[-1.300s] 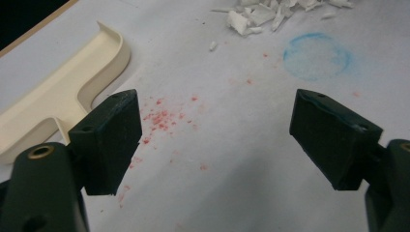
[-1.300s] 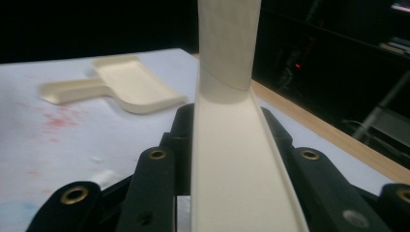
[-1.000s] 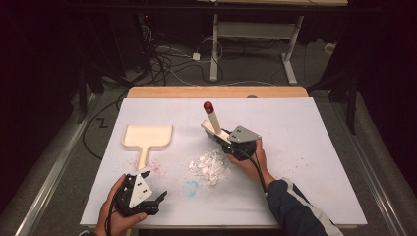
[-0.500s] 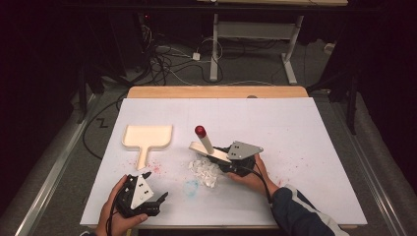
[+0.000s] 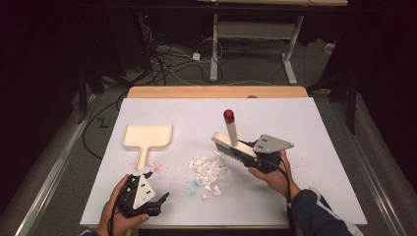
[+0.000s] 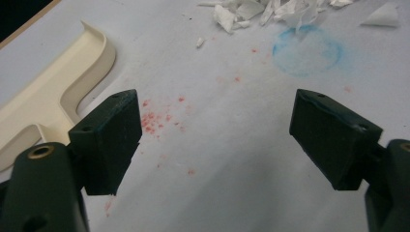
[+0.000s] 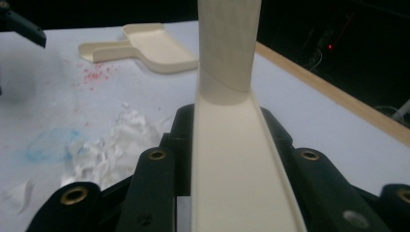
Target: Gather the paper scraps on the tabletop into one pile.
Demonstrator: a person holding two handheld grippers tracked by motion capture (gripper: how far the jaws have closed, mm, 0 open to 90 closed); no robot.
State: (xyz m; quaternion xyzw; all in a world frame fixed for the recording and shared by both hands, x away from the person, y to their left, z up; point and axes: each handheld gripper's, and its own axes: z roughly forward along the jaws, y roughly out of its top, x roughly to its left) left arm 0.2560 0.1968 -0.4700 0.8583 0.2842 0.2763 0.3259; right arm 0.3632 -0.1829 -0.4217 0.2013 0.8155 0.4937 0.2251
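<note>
Two grippers out over the white table [image 5: 324,128], largest thing on show, with its wooden edge along the far side. Next down in size: cream dustpan [image 5: 146,137] lying flat toward the left, pan end away from the person, handle pointing back toward the near edge. Seen again at the left edge of the left gripper view [image 6: 53,92] and in the right gripper view [image 7: 145,46]. Then the brush [image 5: 235,143], cream, red-capped handle sticking up and away, bristle head just right of the paper scraps. Pinched across its body by the right gripper [image 5: 258,153], jaws pressed against both flanks, plainly so in the right gripper view [image 7: 232,159]. Left gripper [image 5: 160,201] down at the near-left corner, held in the hand, jaws spread wide with bare tabletop between them. Smaller still: heap of torn white paper scraps [image 5: 209,169] at mid-table, well apart from the dustpan. Faint blue ring stain [image 6: 307,50] just near of the scraps. Tiniest of all, red specks [image 6: 154,118] scattered beside the dustpan handle.
</note>
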